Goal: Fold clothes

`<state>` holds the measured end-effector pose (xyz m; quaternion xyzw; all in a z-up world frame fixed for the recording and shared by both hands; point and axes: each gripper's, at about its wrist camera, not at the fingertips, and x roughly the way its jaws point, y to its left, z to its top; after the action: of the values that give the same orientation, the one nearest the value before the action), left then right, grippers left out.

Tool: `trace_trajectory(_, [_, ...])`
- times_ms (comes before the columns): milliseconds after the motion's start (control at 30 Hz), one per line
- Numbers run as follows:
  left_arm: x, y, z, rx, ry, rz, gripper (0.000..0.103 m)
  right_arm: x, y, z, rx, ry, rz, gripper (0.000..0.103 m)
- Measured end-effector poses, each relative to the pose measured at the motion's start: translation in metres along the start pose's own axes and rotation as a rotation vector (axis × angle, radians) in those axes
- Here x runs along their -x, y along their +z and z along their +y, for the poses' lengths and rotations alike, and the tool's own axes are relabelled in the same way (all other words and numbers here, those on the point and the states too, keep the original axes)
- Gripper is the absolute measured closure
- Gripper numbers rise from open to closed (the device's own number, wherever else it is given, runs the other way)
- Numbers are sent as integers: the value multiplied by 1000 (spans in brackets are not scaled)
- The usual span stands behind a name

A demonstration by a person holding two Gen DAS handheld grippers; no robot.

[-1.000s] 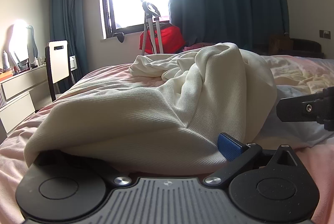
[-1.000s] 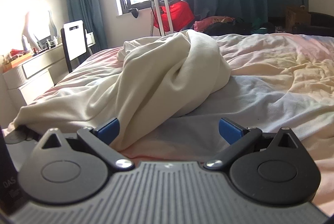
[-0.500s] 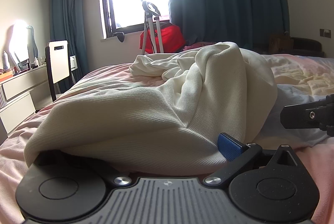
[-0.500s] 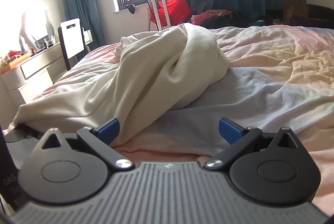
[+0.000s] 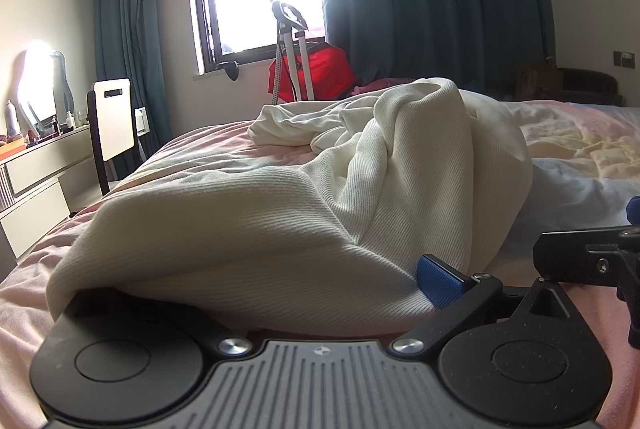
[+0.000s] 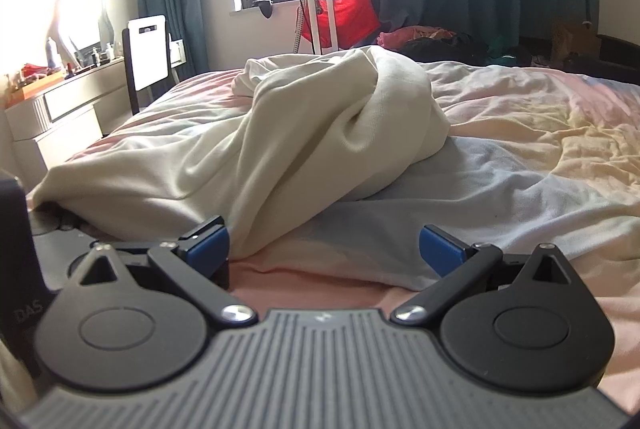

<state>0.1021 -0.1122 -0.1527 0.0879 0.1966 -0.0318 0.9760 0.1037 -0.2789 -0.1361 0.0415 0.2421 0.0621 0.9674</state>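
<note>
The bed with its pink and pale blue sheet carries a crumpled cream garment, which lies in a heap across its near left part. The left hand-held gripper is open, its left finger hidden under the garment's hem. The right hand-held gripper is also open and empty, its left fingertip just beside the cloth.

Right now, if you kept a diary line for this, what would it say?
task: fold clothes | left gripper: open, cream garment draped over it | right gripper: open, empty, beside garment | bed: garment bunched, unfolded
</note>
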Motion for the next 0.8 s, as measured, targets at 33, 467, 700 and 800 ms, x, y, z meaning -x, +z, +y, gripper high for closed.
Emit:
trace_trajectory(33, [0,0,0,1,-1,0,1,0,0,0,0,3,-3,0])
trace_trajectory(467, [0,-1,1,0,-1,-1,1,2,2,7,23,9,-11,0])
trace_trajectory(700, [0,-1,0,-1,0,-1,1,2,2,9,34,6,-11,0])
trace_trajectory(800, [-1,-1,0,-2,1,-1,1,1,2,10,36,4,-10,0])
